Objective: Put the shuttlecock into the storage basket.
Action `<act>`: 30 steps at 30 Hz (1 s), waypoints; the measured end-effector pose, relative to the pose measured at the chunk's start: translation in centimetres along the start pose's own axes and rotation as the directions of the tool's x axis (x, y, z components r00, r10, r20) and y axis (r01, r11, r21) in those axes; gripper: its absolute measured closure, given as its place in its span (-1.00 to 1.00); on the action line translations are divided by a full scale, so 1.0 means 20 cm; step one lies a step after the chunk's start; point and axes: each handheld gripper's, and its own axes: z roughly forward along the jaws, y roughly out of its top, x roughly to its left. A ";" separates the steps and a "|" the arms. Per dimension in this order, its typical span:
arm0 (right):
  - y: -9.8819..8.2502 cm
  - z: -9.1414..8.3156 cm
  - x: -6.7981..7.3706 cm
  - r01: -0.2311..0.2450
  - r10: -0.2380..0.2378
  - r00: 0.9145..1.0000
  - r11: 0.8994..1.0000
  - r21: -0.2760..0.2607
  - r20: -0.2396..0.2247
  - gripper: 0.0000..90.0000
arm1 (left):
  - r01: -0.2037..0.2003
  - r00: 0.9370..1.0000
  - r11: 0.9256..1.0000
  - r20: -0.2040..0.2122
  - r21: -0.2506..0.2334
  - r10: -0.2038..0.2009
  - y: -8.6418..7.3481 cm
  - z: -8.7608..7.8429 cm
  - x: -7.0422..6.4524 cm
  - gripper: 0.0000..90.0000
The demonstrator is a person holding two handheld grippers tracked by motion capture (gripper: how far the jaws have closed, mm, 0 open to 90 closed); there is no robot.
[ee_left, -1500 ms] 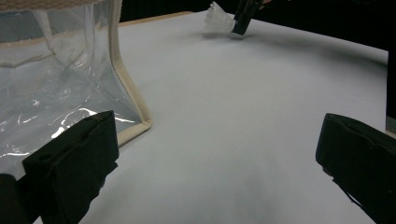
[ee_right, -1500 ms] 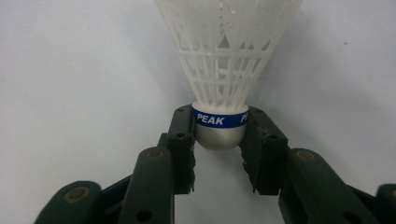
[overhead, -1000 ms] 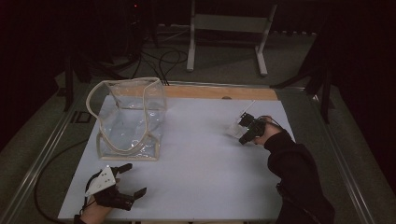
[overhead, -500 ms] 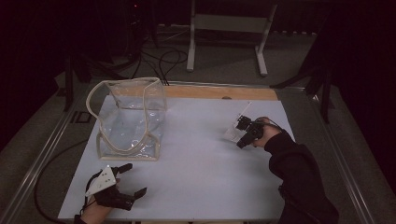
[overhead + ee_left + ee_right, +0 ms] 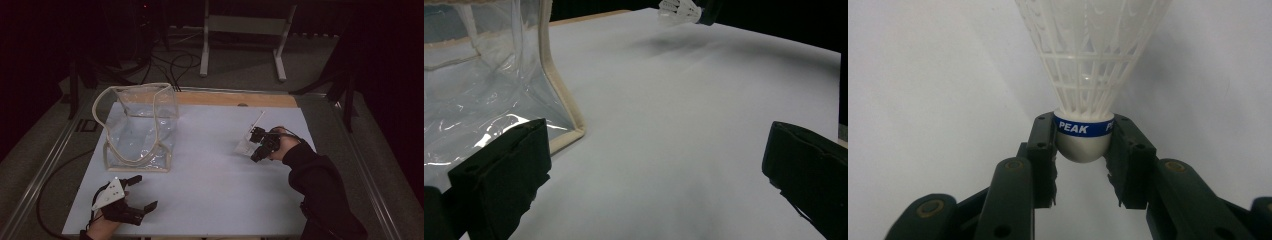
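Now: shuttlecock (image 5: 1083, 142), jaws of right gripper (image 5: 261, 146) clenched on its base, carried slightly nearer clear bag (image 5: 140, 127); left gripper (image 5: 131, 196) released, idle.

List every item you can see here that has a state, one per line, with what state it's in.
Shuttlecock: clamped at its cork base, skirt pointing away from the gripper, held above the table.
Right gripper: shut on the shuttlecock.
Left gripper: open, jaws wide apart, holding nothing, near the table's front edge.
Clear bag: upright, mouth open at the top, looks empty.
Table: white top, carrying the bag.
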 end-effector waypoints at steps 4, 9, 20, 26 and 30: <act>0.01 -0.02 0.02 0.019 -0.019 1.000 1.000 0.000 -0.013 0.48 | -0.001 1.000 1.000 -0.001 0.003 0.001 0.00 0.00 0.00 -0.99; 0.01 -0.03 0.04 0.039 -0.039 0.999 0.999 0.004 -0.026 0.48 | 0.000 1.000 1.000 0.001 0.006 0.000 0.00 0.01 0.00 -0.99; 0.04 -0.05 0.09 0.083 -0.083 0.996 0.997 0.001 -0.032 0.48 | 0.000 1.000 1.000 0.001 0.006 0.000 0.00 0.01 0.00 -0.99; 0.06 -0.08 0.12 0.108 -0.108 0.993 0.994 0.002 -0.037 0.48 | -0.002 1.000 1.000 0.000 0.007 0.002 0.00 0.01 0.00 -0.99; 0.08 -0.10 0.15 0.128 -0.128 0.991 0.992 0.002 -0.038 0.48 | -0.005 1.000 1.000 0.001 0.011 0.005 0.00 0.01 -0.01 -0.99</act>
